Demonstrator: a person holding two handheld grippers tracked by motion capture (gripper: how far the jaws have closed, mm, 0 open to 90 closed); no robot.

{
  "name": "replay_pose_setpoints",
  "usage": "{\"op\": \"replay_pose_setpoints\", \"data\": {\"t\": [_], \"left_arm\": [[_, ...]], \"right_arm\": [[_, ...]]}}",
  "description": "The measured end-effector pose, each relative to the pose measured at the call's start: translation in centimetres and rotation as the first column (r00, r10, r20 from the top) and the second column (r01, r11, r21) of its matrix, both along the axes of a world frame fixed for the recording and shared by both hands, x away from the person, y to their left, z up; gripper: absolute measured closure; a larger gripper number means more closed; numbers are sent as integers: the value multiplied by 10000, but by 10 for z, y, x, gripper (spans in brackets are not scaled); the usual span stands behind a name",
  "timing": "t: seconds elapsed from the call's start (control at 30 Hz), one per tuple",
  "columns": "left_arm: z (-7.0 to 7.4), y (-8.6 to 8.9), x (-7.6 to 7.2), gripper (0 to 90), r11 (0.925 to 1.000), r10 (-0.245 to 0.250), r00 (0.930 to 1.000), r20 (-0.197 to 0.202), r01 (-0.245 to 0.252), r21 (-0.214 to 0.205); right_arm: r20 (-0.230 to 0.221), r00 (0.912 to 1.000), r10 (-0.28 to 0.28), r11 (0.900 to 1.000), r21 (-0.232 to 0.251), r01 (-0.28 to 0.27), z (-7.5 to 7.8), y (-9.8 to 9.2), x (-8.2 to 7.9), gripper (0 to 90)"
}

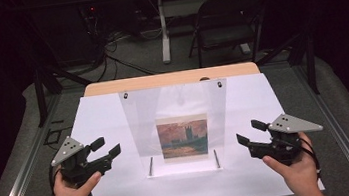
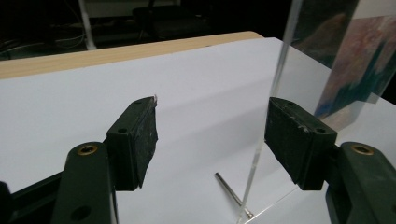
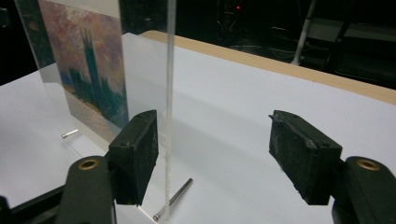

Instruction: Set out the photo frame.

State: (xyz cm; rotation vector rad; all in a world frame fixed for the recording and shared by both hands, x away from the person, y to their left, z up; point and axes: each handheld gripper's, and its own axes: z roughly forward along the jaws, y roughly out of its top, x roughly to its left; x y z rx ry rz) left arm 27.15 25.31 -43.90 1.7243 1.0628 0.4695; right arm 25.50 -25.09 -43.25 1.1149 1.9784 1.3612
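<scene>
We are seeing both sets of jaws standing wide apart, gripping nothing. The left gripper (image 1: 105,147) and right gripper (image 1: 250,132) are flanking the clear acrylic frame (image 1: 137,117), each just beside a side edge, not pressing it. The frame is standing upright mid-counter on the white sheet (image 1: 98,112), holding a painted print (image 1: 183,136), two metal pins (image 1: 151,166) lying at its base

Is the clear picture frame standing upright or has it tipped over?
Upright. The clear frame stands on edge on the white sheet, the painting print facing forward, two metal pins at its base.
</scene>
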Motion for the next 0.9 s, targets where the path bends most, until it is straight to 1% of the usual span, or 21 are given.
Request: {"op": "replay_pose_setpoints", "data": {"t": [0.07,0.1,0.17,0.2,0.23,0.27,0.3,0.33,0.43,0.47,0.5,0.57,0.6,0.67,0.7,0.73,0.77,0.8,0.83,0.87,0.9], "left_arm": [[-1,3,-1,342,10000,82,10000,-35,-82,-13],[-5,9,-3,342,9995,287,9995,-110,-289,-161],[-8,12,-3,342,9991,377,9992,-145,-379,-186],[-11,14,-4,342,9986,441,9988,-230,-448,-269],[-19,17,-4,342,9973,610,9977,-306,-622,-388],[-23,18,-4,342,9969,689,9969,-367,-702,-346],[-29,19,-4,342,9957,859,9955,-391,-871,-302],[-34,20,-3,342,9951,950,9946,-426,-961,-250],[-49,22,-1,342,9921,1180,9908,-659,-1205,-355],[-55,23,0,342,9914,1267,9890,-766,-1287,-220],[-58,24,1,342,9909,1337,9876,-825,-1346,-64],[-66,24,2,343,9894,1455,9862,-796,-1446,162],[-69,24,2,344,9899,1405,9864,-846,-1386,284],[-77,22,3,345,9910,1283,9879,-866,-1244,494],[-79,21,3,345,9904,1268,9882,-864,-1213,655],[-82,19,3,345,9885,1252,9888,-815,-1172,956],[-85,18,4,347,9880,1187,9897,-795,-1098,1083],[-85,18,4,347,9880,1187,9897,-795,-1098,1083],[-89,16,4,347,9891,1047,9906,-876,-945,1131],[-92,15,5,347,9909,914,9905,-1025,-803,1079],[-92,15,5,346,9909,914,9905,-1025,-803,1079]], "right_arm": [[31,10000,-76,10000,-29,76,-1,-4,-1,323],[-35,9997,-232,9997,13,232,-3,-9,-2,323],[-116,9992,-380,9993,31,381,-7,-13,-2,323],[-164,9988,-461,9989,59,462,-9,-14,-3,323],[-165,9984,-532,9986,53,533,-12,-15,-2,323],[-195,9981,-588,9983,-8,588,-14,-16,-2,323],[-240,9975,-664,9978,48,666,-18,-17,-2,323],[-370,9966,-730,9973,69,733,-23,-18,-2,323],[-596,9948,-831,9963,189,844,-36,-19,-1,323],[-647,9944,-831,9964,138,841,-39,-19,0,324],[-732,9933,-893,9958,133,905,-45,-19,0,324],[-747,9929,-922,9956,89,931,-53,-18,1,323],[-767,9928,-925,9957,13,928,-56,-18,1,323],[-644,9923,-1055,9944,-89,1052,-61,-19,1,323],[-641,9921,-1078,9941,-155,1070,-64,-20,2,323],[-663,9920,-1073,9942,-176,1063,-66,-20,2,323],[-653,9920,-1081,9941,-81,1078,-69,-21,3,323],[-732,9911,-1111,9938,-53,1110,-72,-21,3,324],[-756,9908,-1126,9936,-101,1121,-75,-21,4,324],[-748,9910,-1113,9938,-95,1109,-78,-21,4,323],[-748,9910,-1113,9938,-95,1109,-78,-21,4,323]]}}
